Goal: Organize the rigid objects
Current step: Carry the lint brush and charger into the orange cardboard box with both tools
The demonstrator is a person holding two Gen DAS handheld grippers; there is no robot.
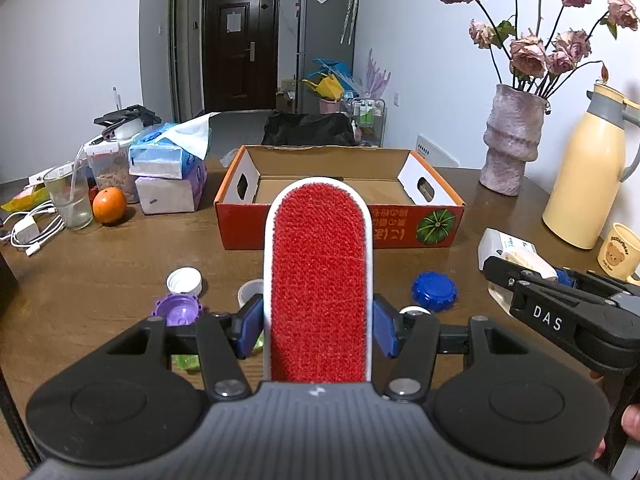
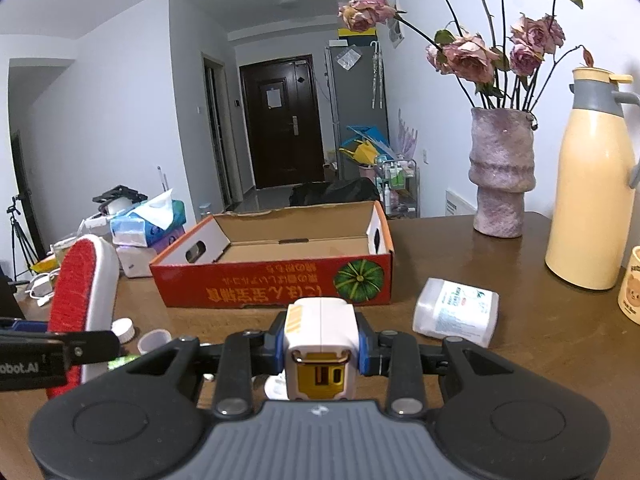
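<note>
left wrist view: the red lint brush (image 1: 319,280) is clamped in the left gripper (image 1: 319,326) above the table (image 1: 120,272), near the open cardboard box (image 1: 340,196), whose visible floor is bare. only here are the bottle caps (image 1: 434,291) seen clearly. only in the right wrist view is the white-and-yellow charger (image 2: 321,350) shown fully, clamped in the right gripper (image 2: 321,346).

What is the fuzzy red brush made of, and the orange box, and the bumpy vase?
Brush: red pad looks like napped, velvety fabric in a smooth white, probably plastic, frame. Box: cardboard, brown raw inside, glossy orange print outside. Vase: rough, matte pinkish surface, likely ceramic or stone; hard to tell which.
</note>
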